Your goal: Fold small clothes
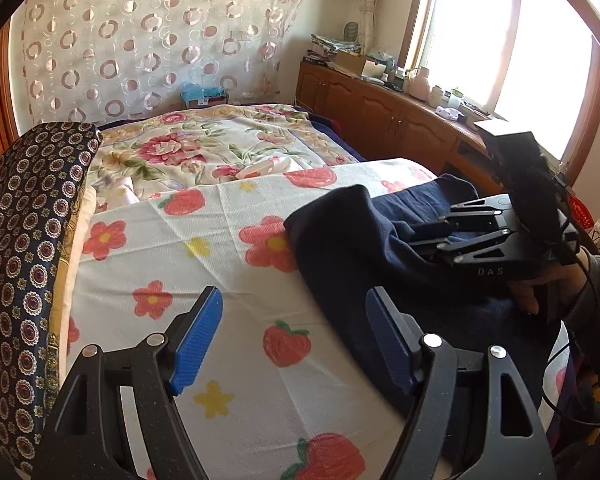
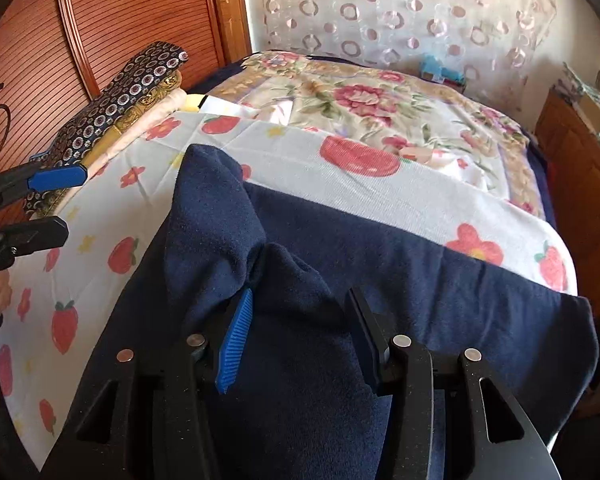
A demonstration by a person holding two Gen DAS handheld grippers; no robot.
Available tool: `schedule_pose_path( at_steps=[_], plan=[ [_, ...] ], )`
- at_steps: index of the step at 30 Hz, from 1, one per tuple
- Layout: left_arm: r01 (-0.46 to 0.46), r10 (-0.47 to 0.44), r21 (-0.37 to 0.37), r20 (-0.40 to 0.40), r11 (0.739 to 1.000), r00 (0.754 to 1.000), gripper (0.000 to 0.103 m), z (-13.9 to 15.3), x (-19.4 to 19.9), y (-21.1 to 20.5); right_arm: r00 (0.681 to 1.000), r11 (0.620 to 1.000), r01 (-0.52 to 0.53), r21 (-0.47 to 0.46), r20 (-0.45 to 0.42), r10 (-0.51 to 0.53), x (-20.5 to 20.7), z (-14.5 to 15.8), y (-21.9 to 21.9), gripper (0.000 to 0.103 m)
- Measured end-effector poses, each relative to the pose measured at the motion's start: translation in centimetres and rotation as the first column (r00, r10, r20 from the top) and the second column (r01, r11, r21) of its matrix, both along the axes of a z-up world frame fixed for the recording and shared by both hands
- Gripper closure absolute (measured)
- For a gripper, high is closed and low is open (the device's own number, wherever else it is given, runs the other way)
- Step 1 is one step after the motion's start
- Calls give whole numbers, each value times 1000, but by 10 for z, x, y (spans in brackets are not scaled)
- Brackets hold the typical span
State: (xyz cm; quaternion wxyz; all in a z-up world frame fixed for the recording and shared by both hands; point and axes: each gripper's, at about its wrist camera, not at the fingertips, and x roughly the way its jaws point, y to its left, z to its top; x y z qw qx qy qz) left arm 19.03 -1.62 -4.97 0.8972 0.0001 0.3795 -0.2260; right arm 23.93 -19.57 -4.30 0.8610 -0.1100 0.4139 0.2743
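Now the navy garment (image 2: 380, 248) lies on the strawberry sheet (image 1: 228, 216) that covers the near part of the bed, one end of it bunched up into a soft hump. On that hump sits the right gripper (image 2: 300, 332), tilted down, its 2 jaws set fairly narrow with a fold of navy cloth rising between them; whether the pads actually pinch the fold I cannot tell. A hand (image 1: 540, 288) holds this gripper from behind. Left of the garment, the left gripper (image 1: 296, 340) hangs over the sheet with its jaws wide and nothing between them, its right pad just at the garment's edge. Beyond the sheet lies a rose-print quilt (image 1: 204, 144).
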Motion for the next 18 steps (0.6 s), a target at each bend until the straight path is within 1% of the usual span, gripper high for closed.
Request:
schedule_pose_path(
  at_steps=[1,2,3,5,7,10,13,15,16,17,18],
  plan=[
    [5,-5,2,0,1000,1000,28,0,-1,-2,1000,999,-23,23,-13,23,-1,1,0,86],
    [8,-8,3,1,1000,1000,28,0,-2,-3,999,999,-40,35,-11,40,-2,4,3,92],
    [12,-12,4,2,1000,1000,28,0,-3,-4,999,998,-48,34,14,48,-8,8,3,93],
    [22,-22,3,8,1000,1000,28,2,-5,-7,998,996,-57,73,43,54,-19,21,-8,94],
    [30,-30,1,14,1000,999,28,4,-5,-10,996,995,-31,98,90,22,-33,38,-19,94],
    [43,-43,-1,17,999,999,28,5,-5,-16,986,989,17,146,163,-41,-46,71,-46,94],
    [59,-59,2,16,998,998,28,4,-6,-22,968,984,93,154,216,-126,-50,95,-75,94],
    [71,-71,5,10,997,997,28,2,-7,-27,952,976,168,136,233,-197,-48,98,-94,93],
    [75,-75,7,7,997,997,28,0,-8,-30,940,972,209,102,252,-229,-44,96,-100,92],
    [78,-78,9,4,997,997,28,-1,-8,-32,929,967,247,67,267,-256,-40,91,-105,82],
    [83,-83,11,0,996,997,28,-2,-9,-34,921,957,287,48,262,-289,-35,85,-110,73]
  ],
)
